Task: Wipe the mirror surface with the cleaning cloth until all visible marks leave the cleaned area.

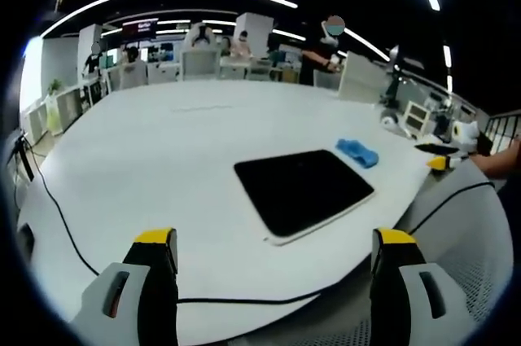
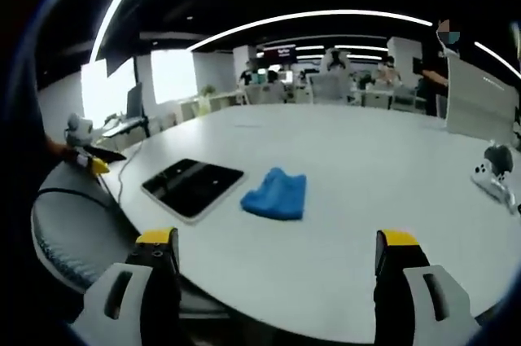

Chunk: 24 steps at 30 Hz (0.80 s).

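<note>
A flat rectangular mirror (image 1: 303, 190) with a dark face and a white rim lies on the white table (image 1: 163, 142), ahead of my left gripper (image 1: 275, 258), whose jaws stand wide apart with nothing between them. A crumpled blue cleaning cloth (image 1: 357, 151) lies just beyond the mirror's far right corner. In the right gripper view the mirror (image 2: 193, 186) lies left of centre and the blue cloth (image 2: 276, 194) lies beside it to the right. My right gripper (image 2: 277, 258) hangs open over the near table edge, short of the cloth. The other gripper (image 2: 88, 155) shows at far left.
A black cable (image 1: 73, 240) runs along the table's near left edge. A grey mesh chair (image 2: 73, 232) stands by the table edge. A white device (image 2: 495, 179) lies at the right. Desks, monitors and people fill the office behind.
</note>
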### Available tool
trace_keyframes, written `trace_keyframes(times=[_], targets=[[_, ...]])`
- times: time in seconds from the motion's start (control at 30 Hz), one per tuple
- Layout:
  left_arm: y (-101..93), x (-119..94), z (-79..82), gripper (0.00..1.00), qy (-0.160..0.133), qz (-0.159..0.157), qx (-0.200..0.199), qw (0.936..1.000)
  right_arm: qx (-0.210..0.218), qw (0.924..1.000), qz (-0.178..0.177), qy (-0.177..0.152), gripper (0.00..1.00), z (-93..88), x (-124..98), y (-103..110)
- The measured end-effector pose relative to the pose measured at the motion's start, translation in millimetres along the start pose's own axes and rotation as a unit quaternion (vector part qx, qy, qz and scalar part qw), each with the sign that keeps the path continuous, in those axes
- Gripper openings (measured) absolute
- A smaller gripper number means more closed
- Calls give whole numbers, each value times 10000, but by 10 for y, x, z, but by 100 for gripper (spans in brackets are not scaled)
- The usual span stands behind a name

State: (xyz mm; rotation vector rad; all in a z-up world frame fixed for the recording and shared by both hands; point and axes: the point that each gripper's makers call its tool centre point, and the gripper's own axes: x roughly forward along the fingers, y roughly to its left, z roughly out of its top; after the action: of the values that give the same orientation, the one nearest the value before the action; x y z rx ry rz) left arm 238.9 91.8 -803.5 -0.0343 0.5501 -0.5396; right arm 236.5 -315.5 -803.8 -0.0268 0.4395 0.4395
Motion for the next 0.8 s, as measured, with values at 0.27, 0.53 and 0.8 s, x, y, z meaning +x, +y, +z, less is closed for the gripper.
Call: trace_keyframes(times=[0.27,0.53,0.8], targets=[[8,5,4,100,-47,13,-146,9999,-38,10000,51,-39,100,77,59,26],[2,20,-7,100,-22,-10,-141,9999,-34,9999,104,4,100,27,57,54],[4,21,-13,100,-6,3,-129,9999,9,9999,129,42,100,-3,73,98]])
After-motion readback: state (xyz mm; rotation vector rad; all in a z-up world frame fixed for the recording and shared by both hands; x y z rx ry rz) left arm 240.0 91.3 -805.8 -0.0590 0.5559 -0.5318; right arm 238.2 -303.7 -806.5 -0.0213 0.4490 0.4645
